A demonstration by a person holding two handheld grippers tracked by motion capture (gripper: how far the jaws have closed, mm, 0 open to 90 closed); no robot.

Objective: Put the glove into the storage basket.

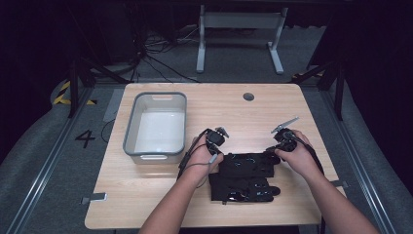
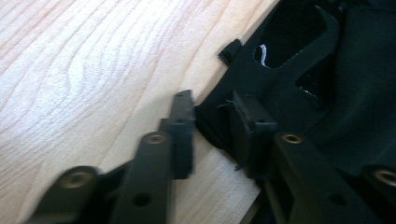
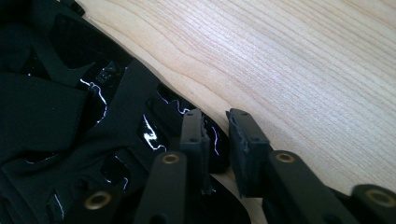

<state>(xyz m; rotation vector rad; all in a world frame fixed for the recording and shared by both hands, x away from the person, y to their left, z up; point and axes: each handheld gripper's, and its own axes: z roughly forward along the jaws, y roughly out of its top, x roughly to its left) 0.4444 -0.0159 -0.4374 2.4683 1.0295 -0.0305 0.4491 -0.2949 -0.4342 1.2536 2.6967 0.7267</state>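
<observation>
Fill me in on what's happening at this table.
A person works a black garment lying on the wooden table with a hand-held gripper in each hand. The left hand-held gripper is open at the garment's left edge; the right hand-held gripper is open at its right edge. A grey bin sits empty to the left.

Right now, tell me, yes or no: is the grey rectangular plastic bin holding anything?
No; in the high view the grey rectangular plastic bin shows only its bare pale floor, and the black garment lies on the table beside it.
</observation>
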